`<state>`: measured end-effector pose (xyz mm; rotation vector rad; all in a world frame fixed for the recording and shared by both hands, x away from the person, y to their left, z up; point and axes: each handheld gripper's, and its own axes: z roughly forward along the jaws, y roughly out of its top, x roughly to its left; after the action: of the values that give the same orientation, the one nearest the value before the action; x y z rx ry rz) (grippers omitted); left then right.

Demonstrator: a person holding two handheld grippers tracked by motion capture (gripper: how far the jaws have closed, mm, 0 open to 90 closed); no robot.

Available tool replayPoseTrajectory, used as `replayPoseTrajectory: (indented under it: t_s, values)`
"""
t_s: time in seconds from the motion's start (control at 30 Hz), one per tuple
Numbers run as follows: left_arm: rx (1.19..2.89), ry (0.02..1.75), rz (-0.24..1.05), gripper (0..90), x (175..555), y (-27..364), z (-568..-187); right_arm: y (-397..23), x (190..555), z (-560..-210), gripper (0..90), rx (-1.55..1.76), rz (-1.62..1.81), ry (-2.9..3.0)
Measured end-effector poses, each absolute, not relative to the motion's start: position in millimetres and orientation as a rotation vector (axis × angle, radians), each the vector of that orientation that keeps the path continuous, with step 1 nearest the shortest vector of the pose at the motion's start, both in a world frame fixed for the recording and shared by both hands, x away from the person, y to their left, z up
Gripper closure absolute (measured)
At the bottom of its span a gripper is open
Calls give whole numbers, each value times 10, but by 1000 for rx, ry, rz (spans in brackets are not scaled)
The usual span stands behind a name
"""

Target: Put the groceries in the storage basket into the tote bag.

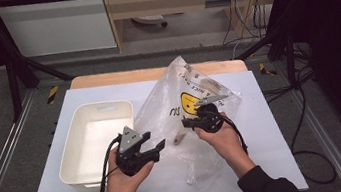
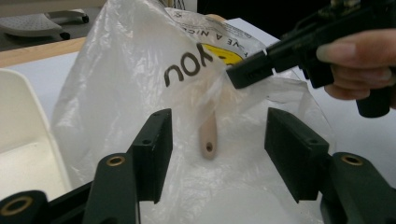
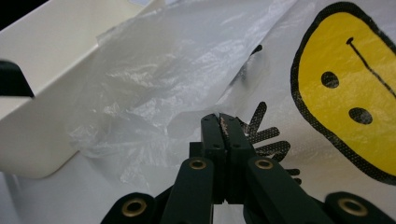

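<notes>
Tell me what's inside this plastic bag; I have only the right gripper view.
Observer: A wooden handle with a hole at its end lies inside the plastic bag.
Operator: Report the left gripper.
Observer: The left gripper has its jaws apart, gripping nothing, aimed at the bag.
Operator: Check the white bin.
Observer: The white bin beside the bag holds nothing.

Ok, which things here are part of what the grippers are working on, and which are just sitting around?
In the job:
- plastic bag, pinched by the right gripper
- wooden handle inside the bag
- left gripper, open, facing the bag

Lying about:
- white bin
- cables on the floor
</notes>
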<state>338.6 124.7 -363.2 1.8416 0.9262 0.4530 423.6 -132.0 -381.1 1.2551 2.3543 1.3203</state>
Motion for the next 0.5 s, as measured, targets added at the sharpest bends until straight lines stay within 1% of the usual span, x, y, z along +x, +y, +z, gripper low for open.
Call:
replayPoseTrajectory:
  t_s: [0.13, 0.27, 0.4, 0.5]
  values:
    - [1828, 935, 456, 400, 3398, 1313, -3576, -1319, 4201, -3949, 900, 1285, 1318, 2371]
    - [1817, 948, 469, 360, 3412, 1407, -3519, -1330, 4150, -4044, 900, 1305, 1317, 2375]
    - [1844, 951, 495, 268, 3430, 1478, -3492, -1342, 4092, -4103, 900, 1303, 1294, 2381]
    - [1836, 959, 541, 234, 3440, 1525, -3480, -1347, 4059, -4150, 900, 1300, 1269, 2388]
